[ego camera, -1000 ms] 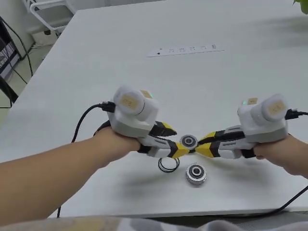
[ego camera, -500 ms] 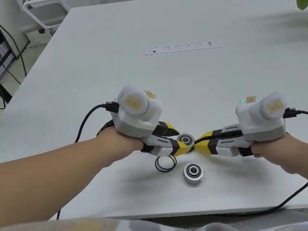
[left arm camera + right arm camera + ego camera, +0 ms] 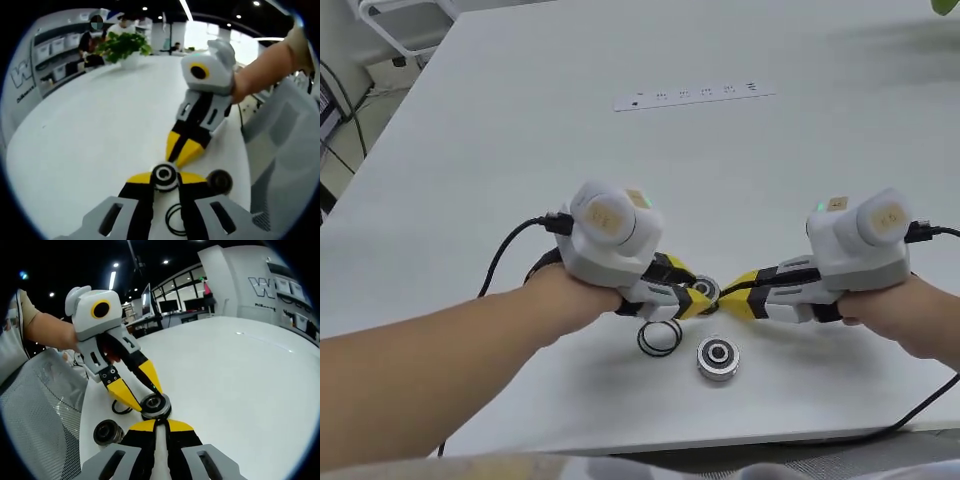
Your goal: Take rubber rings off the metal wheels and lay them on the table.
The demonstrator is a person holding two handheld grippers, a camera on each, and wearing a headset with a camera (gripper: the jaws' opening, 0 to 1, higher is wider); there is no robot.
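Metal shows nearest you: a loose metal wheel [image 3: 718, 358] lies flat on the white table [image 3: 520, 150], close to its front edge. Just beside it, on your left, two black rubber rings [image 3: 660, 338] lie overlapping on the tabletop. Just beyond them your two grippers meet tip to tip. Your left gripper [image 3: 162, 180] is clamped on a second metal wheel [image 3: 155, 406], gripped by its rim and lifted off the table. Your right gripper [image 3: 156, 424] has its jaws pressed together, with the tips against that wheel's near edge. You cannot tell whether a ring is caught between them. A black cable [image 3: 500, 255] trails from the left gripper. Farther off, a white socket strip [image 3: 695, 96] lies flat, and a potted plant [image 3: 124, 45] stands at the far end.
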